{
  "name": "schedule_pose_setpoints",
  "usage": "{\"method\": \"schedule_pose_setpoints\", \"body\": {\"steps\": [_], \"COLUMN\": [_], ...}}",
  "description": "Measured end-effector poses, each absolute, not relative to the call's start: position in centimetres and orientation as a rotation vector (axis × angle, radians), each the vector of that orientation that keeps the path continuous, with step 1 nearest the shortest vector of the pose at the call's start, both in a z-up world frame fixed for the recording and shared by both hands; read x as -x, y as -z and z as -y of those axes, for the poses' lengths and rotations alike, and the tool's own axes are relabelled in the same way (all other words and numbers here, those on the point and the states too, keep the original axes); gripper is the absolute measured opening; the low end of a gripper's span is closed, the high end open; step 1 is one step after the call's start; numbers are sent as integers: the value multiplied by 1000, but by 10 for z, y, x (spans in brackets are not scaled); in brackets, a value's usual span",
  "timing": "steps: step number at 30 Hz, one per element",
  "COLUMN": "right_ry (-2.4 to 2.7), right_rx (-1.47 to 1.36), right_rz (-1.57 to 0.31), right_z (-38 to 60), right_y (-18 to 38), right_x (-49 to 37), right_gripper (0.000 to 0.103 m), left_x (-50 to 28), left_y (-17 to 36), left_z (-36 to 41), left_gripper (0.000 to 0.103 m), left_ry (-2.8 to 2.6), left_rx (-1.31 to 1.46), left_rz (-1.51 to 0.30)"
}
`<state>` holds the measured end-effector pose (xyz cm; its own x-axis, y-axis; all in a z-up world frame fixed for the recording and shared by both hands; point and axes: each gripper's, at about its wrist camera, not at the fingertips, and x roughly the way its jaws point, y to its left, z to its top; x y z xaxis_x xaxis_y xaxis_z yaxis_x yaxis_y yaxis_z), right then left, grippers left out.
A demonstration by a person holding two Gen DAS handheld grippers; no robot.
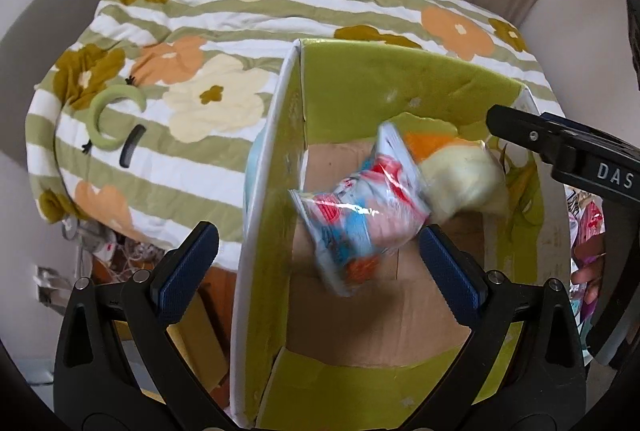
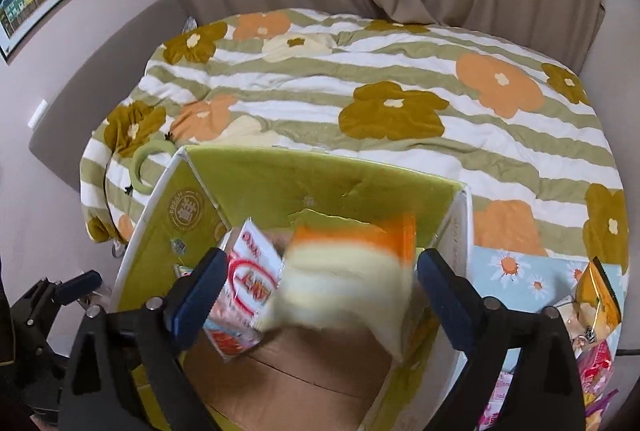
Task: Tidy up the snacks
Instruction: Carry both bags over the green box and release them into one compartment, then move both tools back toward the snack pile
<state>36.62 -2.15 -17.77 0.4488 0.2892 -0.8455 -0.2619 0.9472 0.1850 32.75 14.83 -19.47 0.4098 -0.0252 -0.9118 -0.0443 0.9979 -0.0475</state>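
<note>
Both of my wrist views are evenly lit by soft, diffuse daylight, with only faint shadows inside the cardboard box [image 1: 360, 319]. Strong fisheye distortion bends the edges, and black vignette fills the corners. The red and blue snack packet [image 1: 360, 207] and the yellow and orange packet [image 2: 344, 271] are smeared by motion blur. Small glare streaks cross the plastic wrapper.

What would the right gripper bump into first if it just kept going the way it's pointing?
Probably the blurred yellow and orange packet between the open right gripper fingers, over the green box; the cardboard floor lies beyond. Depth is unclear.
</note>
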Motion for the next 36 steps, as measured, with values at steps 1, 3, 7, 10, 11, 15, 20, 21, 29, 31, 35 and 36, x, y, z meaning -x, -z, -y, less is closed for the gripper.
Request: {"method": "schedule_pose_setpoints", "body": {"steps": [1, 3, 7, 10, 11, 15, 20, 21, 29, 31, 35, 36], "right_ry": [-342, -339, -344, -341, -338, -322, -301, -294, -256, -241, -198, -194], "right_rx": [-24, 0, 15, 6, 4, 2, -36, -41, -58, -53, -38, -40], "right_rz": [-1047, -1045, -1040, -1025, -1018, -986, -959, -949, -876, -861, -829, -827], "right_z": [22, 23, 27, 31, 33, 40, 52, 55, 111, 129, 174, 185], "right_y": [178, 178, 172, 162, 158, 138, 116, 111, 70, 63, 55, 54], "right_x": [-365, -359, -350, -341, -338, -322, -298, -292, -235, -222, -189, -182], "right_gripper": [94, 94, 94, 94, 94, 94, 94, 94, 95, 95, 95, 95], "left_x": [-327, -326, -322, -318, -317, -310, -297, -295, -260, -249, -219, -213], "left_y": [196, 197, 195, 188, 185, 169, 145, 141, 105, 99, 91, 91], "left_z": [-147, -145, -139, -137, -135, -131, -122, -119, -75, -59, -19, -10], "left_gripper": [100, 100, 100, 100, 100, 100, 100, 100, 100, 100, 100, 100], "left_ry": [-11, -7, 1, 11, 13, 18, 55, 62, 114, 118, 123, 122], "left_rx": [66, 63, 58, 49, 48, 37, 30, 28, 18, 14, 39, 47], "left_rz": [-1151, -1156, -1152, -1143, -1135, -1111, -1064, -1058, -991, -975, -958, -960]}}
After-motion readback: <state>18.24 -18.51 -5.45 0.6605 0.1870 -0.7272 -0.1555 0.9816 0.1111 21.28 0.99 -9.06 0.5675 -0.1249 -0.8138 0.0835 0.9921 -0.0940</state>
